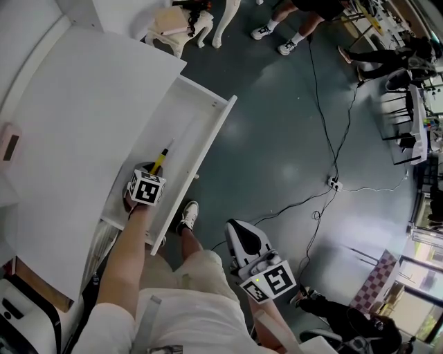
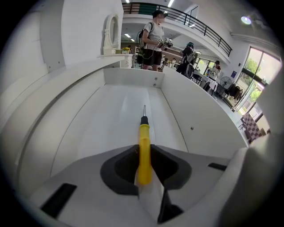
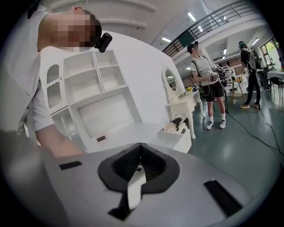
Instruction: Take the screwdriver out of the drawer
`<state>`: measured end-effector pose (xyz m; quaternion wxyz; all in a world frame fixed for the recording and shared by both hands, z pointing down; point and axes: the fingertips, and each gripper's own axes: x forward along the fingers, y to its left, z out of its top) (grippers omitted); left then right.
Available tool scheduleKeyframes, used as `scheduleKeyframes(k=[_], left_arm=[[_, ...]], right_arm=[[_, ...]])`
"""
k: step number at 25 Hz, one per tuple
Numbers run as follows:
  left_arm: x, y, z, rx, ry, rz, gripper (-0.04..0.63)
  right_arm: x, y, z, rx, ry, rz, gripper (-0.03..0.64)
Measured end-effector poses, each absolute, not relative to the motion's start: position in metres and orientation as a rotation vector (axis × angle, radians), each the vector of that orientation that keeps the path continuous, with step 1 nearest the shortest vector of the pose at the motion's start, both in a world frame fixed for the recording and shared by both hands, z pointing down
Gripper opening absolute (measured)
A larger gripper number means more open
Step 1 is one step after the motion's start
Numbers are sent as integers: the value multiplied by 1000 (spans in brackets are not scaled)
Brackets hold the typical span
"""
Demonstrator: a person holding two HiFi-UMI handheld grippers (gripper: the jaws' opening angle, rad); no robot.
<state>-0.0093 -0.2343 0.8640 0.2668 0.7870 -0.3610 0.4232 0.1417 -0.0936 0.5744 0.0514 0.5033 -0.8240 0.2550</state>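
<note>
The screwdriver [image 1: 160, 160] has a yellow handle and a thin metal shaft, and it lies along the floor of the open white drawer [image 1: 208, 148]. In the left gripper view its handle [image 2: 143, 153] sits between the two dark pads, which press on it from both sides, while the shaft points toward the drawer's far wall [image 2: 133, 76]. My left gripper [image 1: 154, 173] reaches down into the drawer and is shut on the handle. My right gripper [image 1: 233, 227] hangs beside my leg, away from the drawer. In its own view the right gripper [image 3: 140, 147] has its jaws together with nothing between them.
The white cabinet top [image 1: 83, 124] spreads left of the drawer. A small white dresser [image 1: 176, 28] stands at the back. Cables and a power strip [image 1: 335, 184] lie on the grey floor to the right. People stand farther back [image 1: 291, 21]. My own shoe [image 1: 188, 214] is below the drawer front.
</note>
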Motion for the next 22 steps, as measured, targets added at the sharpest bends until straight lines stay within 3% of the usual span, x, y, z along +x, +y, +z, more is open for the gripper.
scheduleKeyframes(k=[22], left_arm=[[-23,-224,840,2136,-965,1148,86]], right_arm=[[136,-89,547,1583,-2562,713,9]])
